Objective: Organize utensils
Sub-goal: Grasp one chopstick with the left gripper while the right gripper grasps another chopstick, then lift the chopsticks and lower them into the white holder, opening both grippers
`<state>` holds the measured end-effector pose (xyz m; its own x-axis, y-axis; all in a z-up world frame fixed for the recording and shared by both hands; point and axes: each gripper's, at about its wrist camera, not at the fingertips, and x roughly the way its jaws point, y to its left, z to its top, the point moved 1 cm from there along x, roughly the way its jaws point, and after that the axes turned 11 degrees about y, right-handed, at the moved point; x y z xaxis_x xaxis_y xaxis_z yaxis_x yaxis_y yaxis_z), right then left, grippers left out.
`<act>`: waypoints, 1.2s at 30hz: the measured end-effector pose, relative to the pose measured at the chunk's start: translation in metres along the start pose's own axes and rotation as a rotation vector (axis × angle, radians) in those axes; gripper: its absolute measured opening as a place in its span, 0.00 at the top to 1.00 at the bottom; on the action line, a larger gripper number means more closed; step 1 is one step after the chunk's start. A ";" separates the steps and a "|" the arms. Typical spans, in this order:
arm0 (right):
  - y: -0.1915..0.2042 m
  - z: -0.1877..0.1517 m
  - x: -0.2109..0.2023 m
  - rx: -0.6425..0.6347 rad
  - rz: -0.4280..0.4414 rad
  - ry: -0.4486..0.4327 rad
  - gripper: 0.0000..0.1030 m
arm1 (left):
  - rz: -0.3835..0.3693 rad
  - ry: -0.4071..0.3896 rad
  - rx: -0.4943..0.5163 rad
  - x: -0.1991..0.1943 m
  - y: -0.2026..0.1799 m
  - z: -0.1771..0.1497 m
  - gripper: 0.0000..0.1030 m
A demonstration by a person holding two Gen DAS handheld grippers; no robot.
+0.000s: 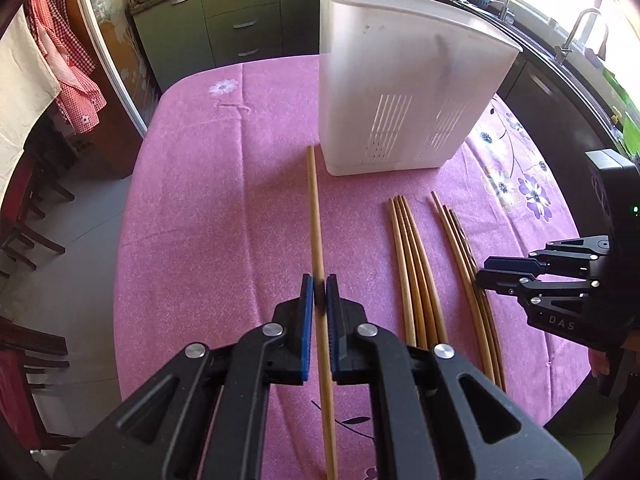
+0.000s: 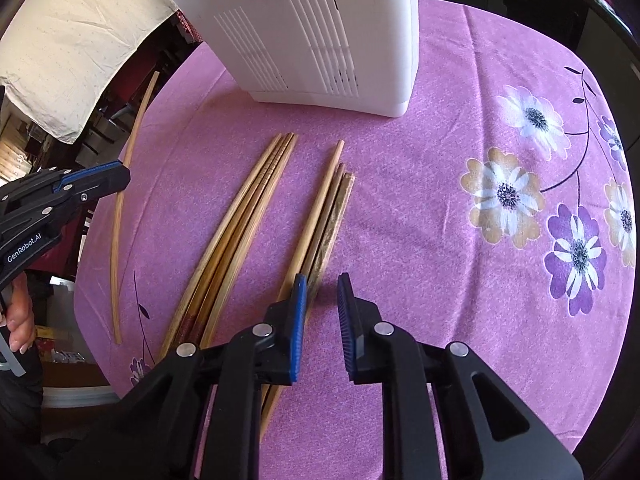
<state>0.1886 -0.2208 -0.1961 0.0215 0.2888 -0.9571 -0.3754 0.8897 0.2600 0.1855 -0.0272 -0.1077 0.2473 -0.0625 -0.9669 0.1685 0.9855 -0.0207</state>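
My left gripper (image 1: pixel 319 292) is shut on a single wooden chopstick (image 1: pixel 316 216), held a little above the pink tablecloth (image 1: pixel 220 200) and pointing at the white slotted utensil holder (image 1: pixel 400 80). In the right wrist view the same left gripper (image 2: pixel 122 178) carries that chopstick (image 2: pixel 120 216) at the table's left edge. Two bundles of chopsticks lie flat: a left bundle (image 2: pixel 240 232) and a right bundle (image 2: pixel 324 208). My right gripper (image 2: pixel 322 292) hovers low over the near end of the right bundle, jaws narrowly open with only cloth showing between them. The holder (image 2: pixel 320 20) stands behind.
Green kitchen cabinets (image 1: pixel 240 20) and a sink faucet (image 1: pixel 576 28) line the far wall. Dark chairs (image 1: pixel 24 220) and a red checked cloth (image 1: pixel 68 64) stand left of the table. A hand (image 2: pixel 20 320) holds the left gripper's handle.
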 end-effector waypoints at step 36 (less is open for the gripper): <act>0.003 -0.005 -0.015 -0.017 -0.076 -0.042 0.93 | 0.021 0.172 -0.018 0.055 0.001 0.028 0.76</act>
<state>0.1822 -0.2241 -0.1818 0.0890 0.2349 -0.9679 -0.3864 0.9038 0.1839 0.2256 -0.0338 -0.1539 0.0830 -0.0150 -0.9964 0.1475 0.9891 -0.0026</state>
